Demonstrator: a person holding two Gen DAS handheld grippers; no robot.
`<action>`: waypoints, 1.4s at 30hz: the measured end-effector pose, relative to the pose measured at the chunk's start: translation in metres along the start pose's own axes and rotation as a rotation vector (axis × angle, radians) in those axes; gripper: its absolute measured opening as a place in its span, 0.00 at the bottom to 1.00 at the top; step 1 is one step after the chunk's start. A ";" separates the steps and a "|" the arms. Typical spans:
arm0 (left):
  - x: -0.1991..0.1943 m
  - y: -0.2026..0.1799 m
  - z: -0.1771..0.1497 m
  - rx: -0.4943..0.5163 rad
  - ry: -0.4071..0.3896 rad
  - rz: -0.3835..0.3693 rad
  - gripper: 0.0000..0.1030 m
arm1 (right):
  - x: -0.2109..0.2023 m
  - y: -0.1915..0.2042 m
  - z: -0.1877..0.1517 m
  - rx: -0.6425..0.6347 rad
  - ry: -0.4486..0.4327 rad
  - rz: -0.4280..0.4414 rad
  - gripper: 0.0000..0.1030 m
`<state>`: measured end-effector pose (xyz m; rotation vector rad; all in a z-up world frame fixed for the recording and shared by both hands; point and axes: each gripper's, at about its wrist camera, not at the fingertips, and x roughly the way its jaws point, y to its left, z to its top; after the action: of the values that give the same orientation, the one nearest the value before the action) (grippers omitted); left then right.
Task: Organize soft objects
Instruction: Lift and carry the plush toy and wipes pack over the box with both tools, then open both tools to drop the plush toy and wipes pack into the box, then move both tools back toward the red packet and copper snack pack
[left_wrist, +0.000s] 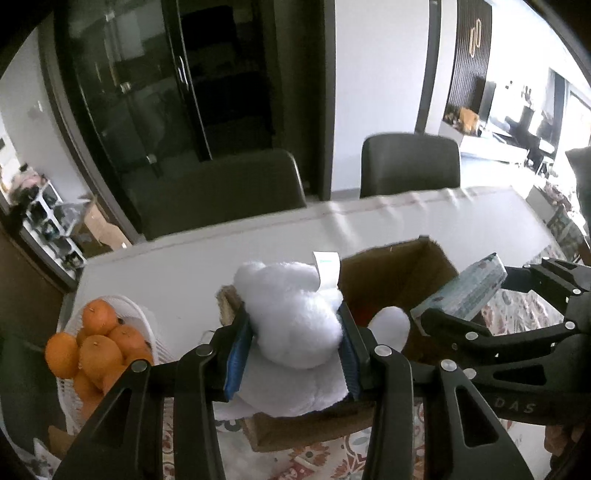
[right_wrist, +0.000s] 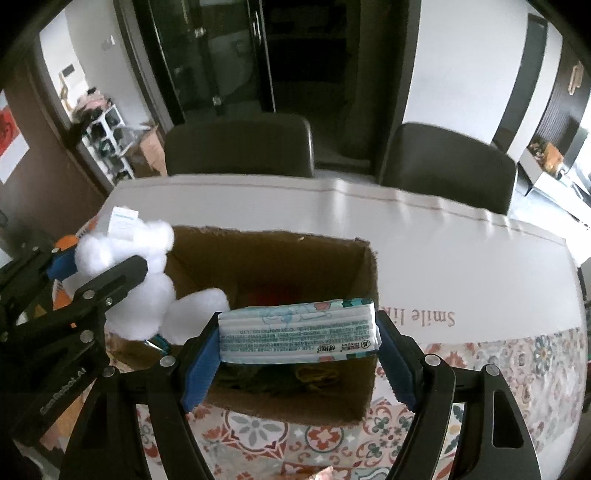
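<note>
White plush toy (left_wrist: 295, 321) squeezed in left tool (left_wrist: 295, 350), over the cardboard box's (right_wrist: 273, 258) left near rim, label tag up. Right tool (right_wrist: 299, 354) clamps a flat tissue pack (right_wrist: 299, 330) above the box's near edge. Basket (left_wrist: 144, 325) of oranges (left_wrist: 98, 350) left on worktop (right_wrist: 461, 258); two chairs far side.

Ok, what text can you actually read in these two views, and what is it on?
"Smile li", cut off, upside down: tablecloth.
"HENGAN", upside down: tissue pack in the right gripper; other print unreadable.
"DAS": right gripper body.
Left gripper body: lettering unclear.
White plush toy tag: unreadable.
</note>
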<state>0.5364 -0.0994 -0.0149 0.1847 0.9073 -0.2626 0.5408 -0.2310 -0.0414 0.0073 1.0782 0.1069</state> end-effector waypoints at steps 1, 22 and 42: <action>0.006 0.001 -0.001 0.000 0.014 -0.005 0.42 | 0.006 -0.001 0.000 -0.001 0.012 -0.001 0.76; 0.005 0.000 -0.012 0.007 0.065 0.063 0.69 | 0.005 -0.006 -0.005 0.017 0.008 -0.113 0.80; -0.059 0.007 -0.066 -0.005 0.025 0.041 0.69 | -0.066 0.022 -0.067 0.142 -0.112 -0.138 0.80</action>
<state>0.4547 -0.0663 -0.0076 0.2018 0.9277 -0.2206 0.4490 -0.2185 -0.0137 0.0659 0.9699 -0.0932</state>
